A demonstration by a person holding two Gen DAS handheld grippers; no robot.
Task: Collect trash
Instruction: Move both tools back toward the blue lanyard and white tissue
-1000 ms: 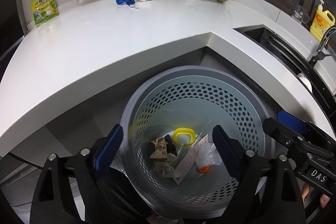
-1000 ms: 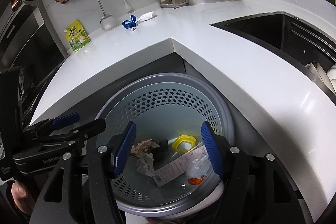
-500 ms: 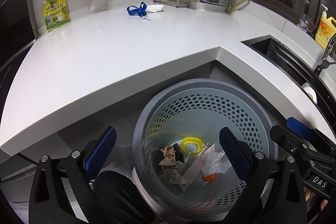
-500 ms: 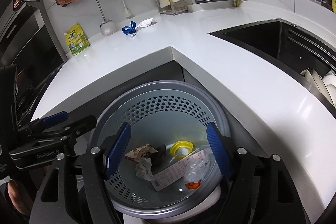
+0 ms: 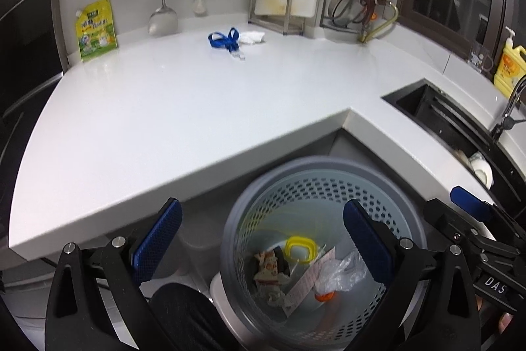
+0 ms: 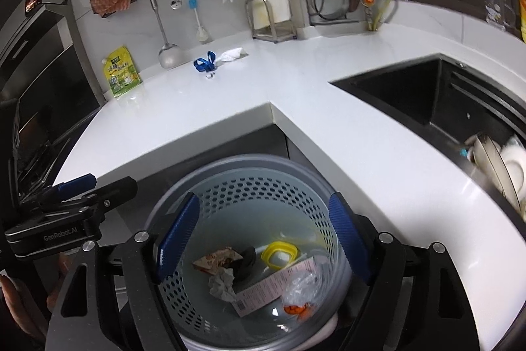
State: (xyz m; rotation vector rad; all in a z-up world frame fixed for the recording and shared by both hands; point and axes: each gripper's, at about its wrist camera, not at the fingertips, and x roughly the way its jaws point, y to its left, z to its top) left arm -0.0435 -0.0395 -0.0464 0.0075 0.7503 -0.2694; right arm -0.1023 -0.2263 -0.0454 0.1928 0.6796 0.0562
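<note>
Both grippers hang above the bin (image 5: 323,186), which stands on the floor in the inside corner of the table (image 5: 197,107). The left gripper (image 5: 263,239) has its fingers spread wide and empty; the right gripper (image 6: 263,239) likewise, wide and empty.

Bin contents: a yellow lid (image 6: 279,254), a snack wrapper (image 6: 217,259), a crumpled paper (image 6: 223,283), a printed slip (image 6: 273,288) and a clear plastic bag (image 6: 300,287).

Remaining on the table, well apart from the bin: a crumpled white tissue (image 5: 251,37) at the far edge, touching or just beside a blue lanyard (image 5: 225,40).

Judgement: the tissue is light, soft and crushable, with no risk of breakage. Pinch its bulk from above with narrowed fingers. The lanyard may tangle with it.
</note>
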